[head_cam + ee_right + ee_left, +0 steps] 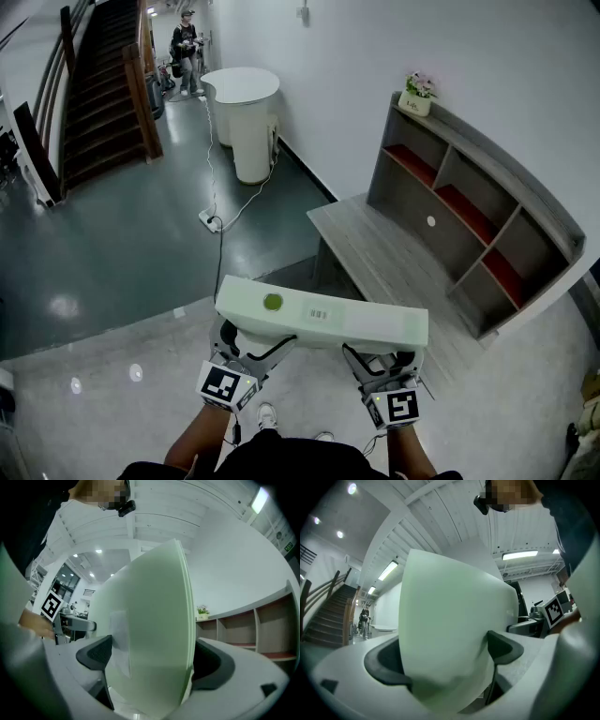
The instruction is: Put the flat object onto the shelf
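Holding flat object (322, 316) aloft, level, clamped at both ends by left tongs (247, 343) and right tongs (380, 357), each spread wide and pressing on it. Well apart from shelf (412, 202), ahead-right. Pickup judged done; remaining: carry over, set on shelf.

No legible text anywhere. The flat object (375, 323) carried a small grey print (319, 315) and a green dot (273, 302), both too small to read. Its pale sticker (118, 639) looked blank. The cubes (401, 407) showed square coded markers (223, 384) only, no characters. A small green wall sign (290, 549) was unreadable too.
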The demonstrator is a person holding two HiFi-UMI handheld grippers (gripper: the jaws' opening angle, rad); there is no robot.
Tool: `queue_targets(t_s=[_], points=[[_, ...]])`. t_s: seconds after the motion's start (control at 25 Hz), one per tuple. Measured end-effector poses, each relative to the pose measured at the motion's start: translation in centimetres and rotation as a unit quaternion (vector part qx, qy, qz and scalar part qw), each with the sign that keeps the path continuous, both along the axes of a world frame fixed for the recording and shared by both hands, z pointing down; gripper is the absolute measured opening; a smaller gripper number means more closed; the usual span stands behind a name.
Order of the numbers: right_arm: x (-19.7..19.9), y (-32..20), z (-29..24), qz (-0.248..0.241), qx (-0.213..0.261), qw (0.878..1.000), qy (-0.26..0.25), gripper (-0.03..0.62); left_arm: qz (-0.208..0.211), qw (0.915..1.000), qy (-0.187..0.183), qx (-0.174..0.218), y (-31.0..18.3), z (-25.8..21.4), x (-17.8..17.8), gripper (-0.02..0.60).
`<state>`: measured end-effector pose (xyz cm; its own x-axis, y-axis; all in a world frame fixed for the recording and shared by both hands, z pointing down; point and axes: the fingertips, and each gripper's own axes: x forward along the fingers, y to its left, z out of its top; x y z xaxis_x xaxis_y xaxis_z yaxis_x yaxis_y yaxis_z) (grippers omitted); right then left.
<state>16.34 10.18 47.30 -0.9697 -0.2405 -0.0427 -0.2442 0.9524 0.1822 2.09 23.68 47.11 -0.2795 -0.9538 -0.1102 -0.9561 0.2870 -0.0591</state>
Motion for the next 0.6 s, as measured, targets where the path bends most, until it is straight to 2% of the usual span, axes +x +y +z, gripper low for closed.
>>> queue_targets(t_s=[0.2, 0.32, 0.6], points=[[-0.5, -0.1, -1.0, -0.008, 0.0, 0.999, -0.039, 0.514, 0.0, 1.0, -0.005, 0.003, -0.2, -0.5, -0.1, 0.528], [-0.6, -0.3, -0.9, -0.003, -0.002, 1.0, -0.021, 0.514, 0.001, 1.0, -0.008, 0.005, -0.4, -0.8, -0.3, 0.528], [-2.3, -0.5, -1.4, 0.007, 0.003, 1.0, -0.02, 0.514, 0.007, 0.9999, -0.004, 0.012, -0.7, -1.1, -2.2, 0.528]])
